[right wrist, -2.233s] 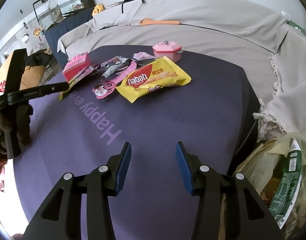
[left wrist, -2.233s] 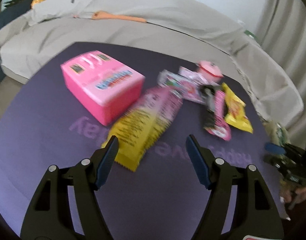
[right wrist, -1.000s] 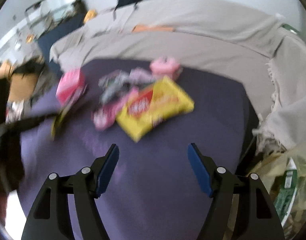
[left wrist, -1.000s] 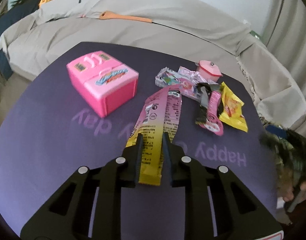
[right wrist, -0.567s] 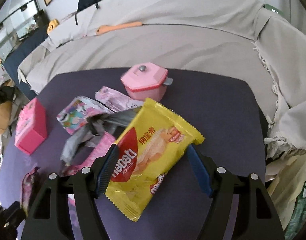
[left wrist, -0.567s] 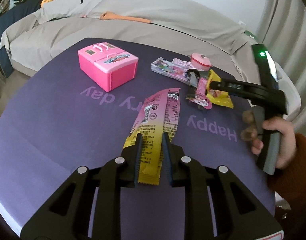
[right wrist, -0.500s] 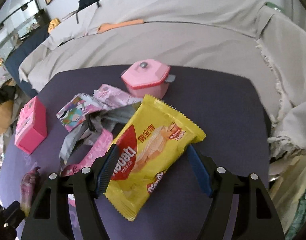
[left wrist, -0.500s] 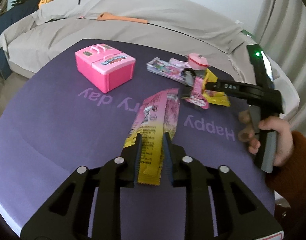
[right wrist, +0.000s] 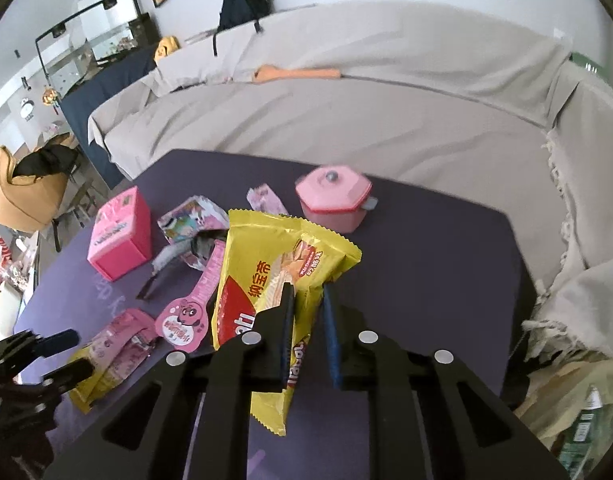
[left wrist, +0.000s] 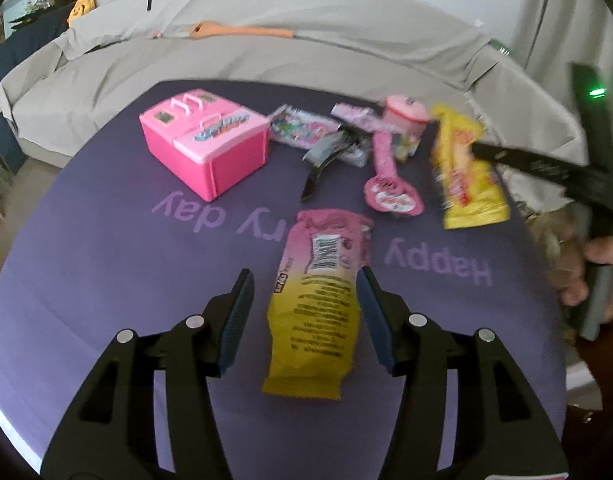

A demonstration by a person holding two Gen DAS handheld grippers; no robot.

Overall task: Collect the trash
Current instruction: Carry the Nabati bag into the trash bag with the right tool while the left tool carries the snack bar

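Note:
My left gripper [left wrist: 304, 312] is open, its jaws on either side of a pink-and-yellow snack wrapper [left wrist: 318, 296] lying flat on the purple table [left wrist: 106, 280]. My right gripper [right wrist: 306, 320] is shut on a yellow Nabati wafer wrapper [right wrist: 278, 276] and holds it tilted up off the table; the wrapper also shows in the left wrist view [left wrist: 466, 172]. Loose wrappers lie behind: a pink round-ended one [right wrist: 194, 304], a colourful one [right wrist: 190, 216] and a grey one [left wrist: 334, 152].
A pink toy box [left wrist: 204, 140] and a small pink lidded pot [right wrist: 334, 200] stand on the table. A beige covered sofa [right wrist: 346, 112] curves behind. A trash bag [right wrist: 566, 412] with packaging sits off the table's right edge.
My left gripper opened and released the pink-and-yellow wrapper onto the table. My right gripper closed on the yellow wafer wrapper and lifted it.

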